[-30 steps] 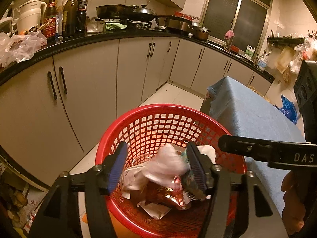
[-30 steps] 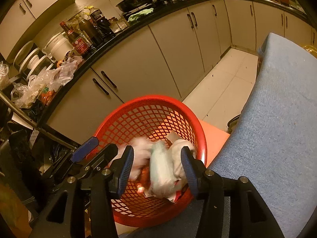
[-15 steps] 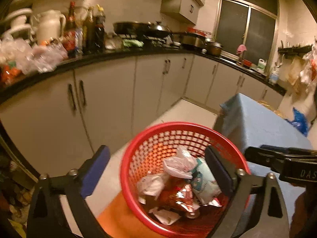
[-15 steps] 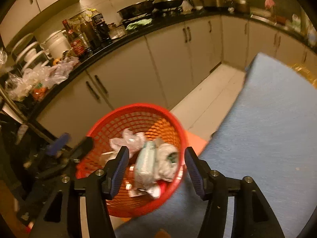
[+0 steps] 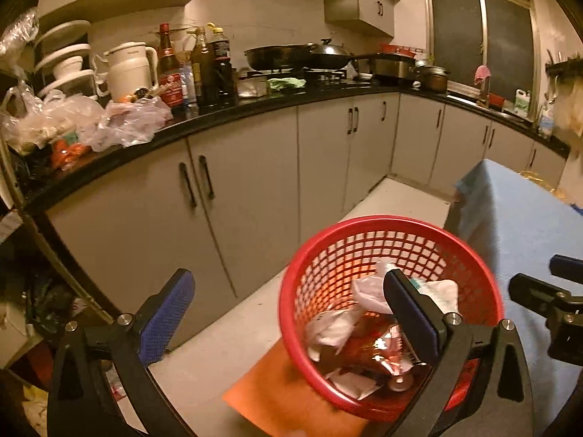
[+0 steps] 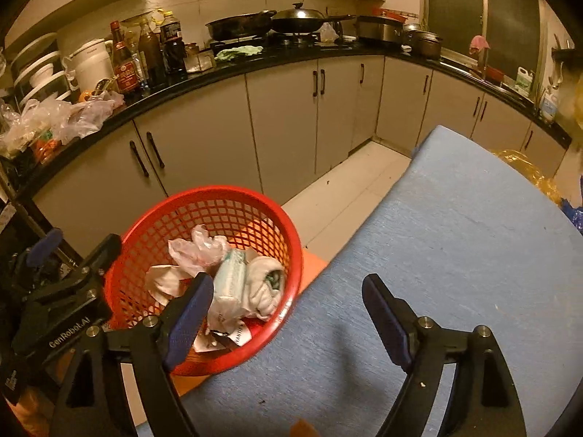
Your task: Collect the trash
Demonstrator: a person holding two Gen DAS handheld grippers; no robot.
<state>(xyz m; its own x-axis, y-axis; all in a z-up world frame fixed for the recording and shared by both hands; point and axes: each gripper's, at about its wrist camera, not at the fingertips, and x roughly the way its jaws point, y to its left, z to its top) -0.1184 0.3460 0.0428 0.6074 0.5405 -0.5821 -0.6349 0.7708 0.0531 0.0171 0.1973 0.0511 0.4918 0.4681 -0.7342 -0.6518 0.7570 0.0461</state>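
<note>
A red mesh basket (image 5: 368,227) stands on an orange stool (image 5: 277,400) beside the blue-covered table (image 5: 517,225). It holds crumpled white tissues, a clear bag and red shiny wrappers (image 5: 368,349). In the right wrist view the basket (image 6: 153,215) shows white wads and a pale packet (image 6: 229,284). My left gripper (image 5: 288,309) is open wide and empty, up and left of the basket. My right gripper (image 6: 288,309) is open and empty over the table's left edge (image 6: 437,255), beside the basket.
Grey cabinets (image 5: 255,189) under a black counter (image 5: 218,116) run along the far side, with bottles (image 5: 204,69), a white kettle (image 5: 127,69), pans and plastic bags (image 5: 73,120). White tiled floor (image 5: 397,200) lies between cabinets and table.
Both grippers opened, let trash fall into the basket, and drew back up and away from it. The right gripper moved over the table.
</note>
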